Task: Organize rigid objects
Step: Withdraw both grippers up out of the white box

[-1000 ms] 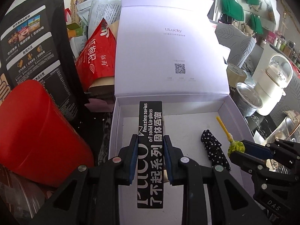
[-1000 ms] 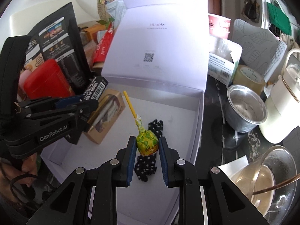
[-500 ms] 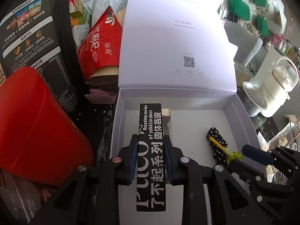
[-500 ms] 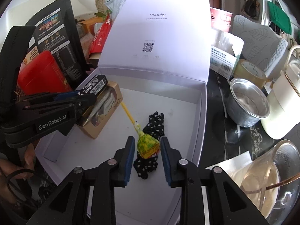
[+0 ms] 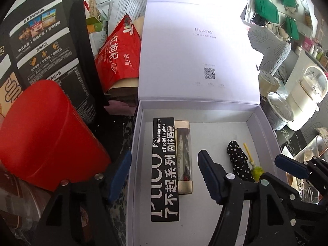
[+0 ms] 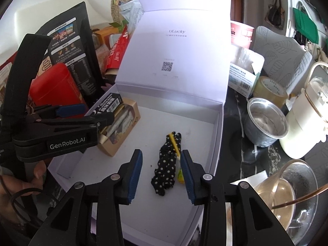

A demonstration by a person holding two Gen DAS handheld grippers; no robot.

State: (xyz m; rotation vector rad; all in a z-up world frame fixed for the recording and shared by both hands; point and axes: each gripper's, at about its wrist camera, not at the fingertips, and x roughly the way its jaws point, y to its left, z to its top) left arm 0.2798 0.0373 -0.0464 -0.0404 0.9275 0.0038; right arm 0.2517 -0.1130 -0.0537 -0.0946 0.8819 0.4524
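So both items are sitting in the white box (image 5: pixel 134 143) now. My left gripper (image 5: pixel 164 176) is spread wide with nothing in it, and the black lip gloss box (image 5: pixel 165 170) lies flat between its fingers, right along the box's left wall, with a tan windowed carton (image 5: pixel 184 155) touching its right side. My right gripper (image 6: pixel 162 170) is wide open and empty too. The lollipop (image 6: pixel 178 164) is lying on the box floor against the polka-dot fabric thing (image 6: pixel 167 164), stick pointing toward the raised lid (image 6: pixel 176 47).

What worries me from here:

- The right finger (image 6: pixel 187 174) looks like it's just about touching the lollipop's wrapper. If I pull back at an angle I could drag it along or flick it out over the low front wall.
- In the left view my outer finger (image 5: pixel 121 174) is outside the box wall, so the fingers straddle that wall. A sideways move could catch the rim and shove the whole box across the bench.
- The bench is packed: red tin (image 5: pixel 43 135) on the left, metal bowl (image 6: pixel 266 123) and glass bowl (image 6: pixel 287 194) on the right. Swinging wide on the way out could knock one of those.
- The lid is only propped up against clutter, and a bump to the box might drop it shut.

Lifting straight up first seems safest to me.
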